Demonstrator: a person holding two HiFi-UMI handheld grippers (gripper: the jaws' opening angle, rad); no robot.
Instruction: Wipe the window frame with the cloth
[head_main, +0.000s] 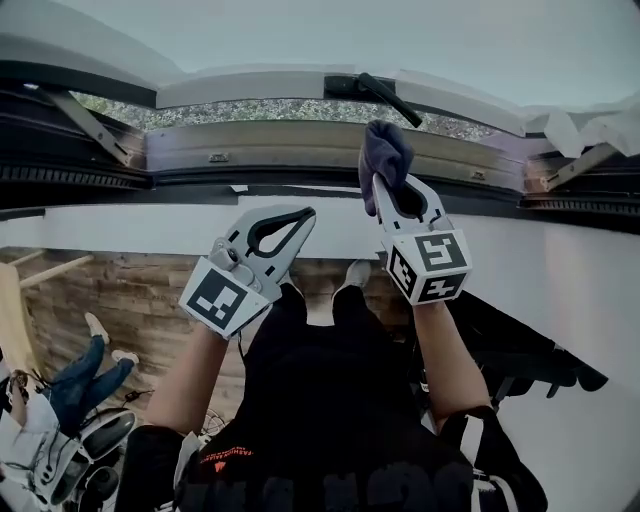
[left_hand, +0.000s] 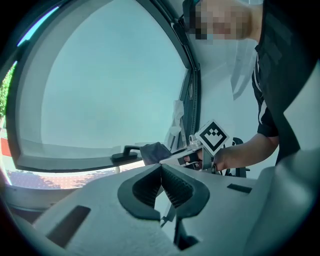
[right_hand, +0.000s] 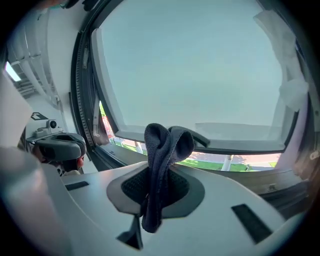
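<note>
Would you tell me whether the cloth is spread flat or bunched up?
Bunched up: the cloth stands doubled over in a loop, pinched between the jaws of the right gripper.

Daylit room, its window tilted open
The pane is pale and hazy, with a black handle on its lower rail and greenery showing through the gap; below it runs a white wall, then a wood-plank floor.

We see matt white plastic on the left gripper and right gripper, ribbed black pads, a soft knitted cloth, a dull, smooth window frame.
</note>
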